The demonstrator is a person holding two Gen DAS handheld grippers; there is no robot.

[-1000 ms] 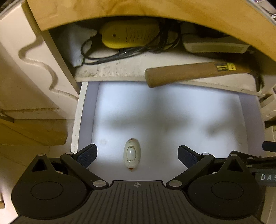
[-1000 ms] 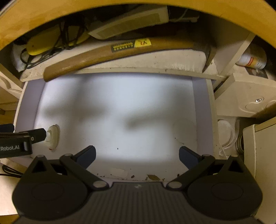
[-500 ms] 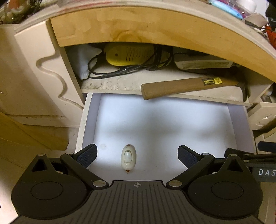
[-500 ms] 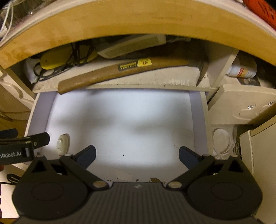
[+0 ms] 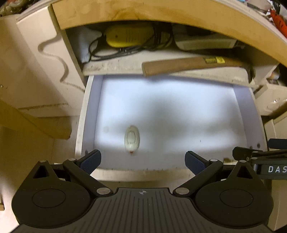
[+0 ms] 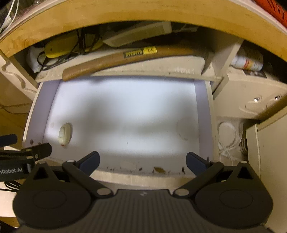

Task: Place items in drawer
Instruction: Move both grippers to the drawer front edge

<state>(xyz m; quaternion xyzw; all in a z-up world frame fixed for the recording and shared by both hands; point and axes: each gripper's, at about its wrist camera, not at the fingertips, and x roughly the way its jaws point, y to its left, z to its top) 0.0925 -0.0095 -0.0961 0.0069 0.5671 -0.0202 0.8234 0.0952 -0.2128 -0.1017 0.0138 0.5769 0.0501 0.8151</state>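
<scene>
An open white drawer [image 5: 89, 114] lies below both grippers; it also shows in the right wrist view [image 6: 203, 114]. A small white oval object [image 5: 131, 139] lies on the drawer floor near the front left; it also shows in the right wrist view [image 6: 65, 133]. My left gripper [image 5: 143, 162] is open and empty, above the drawer's front edge, the oval object just beyond it. My right gripper [image 6: 142, 162] is open and empty above the front edge, right of the object.
A shelf above the drawer holds a wooden-handled hammer [image 5: 188, 65], a yellow device with black cables [image 5: 129, 36] and a flat white box [image 5: 206, 43]. A wooden desk edge [image 5: 161, 12] overhangs. White cable coils [image 6: 227, 136] lie right of the drawer.
Both grippers have pulled back and up from the drawer, still open. The oval object stays on the drawer floor. The drawer's front edge has come into view.
</scene>
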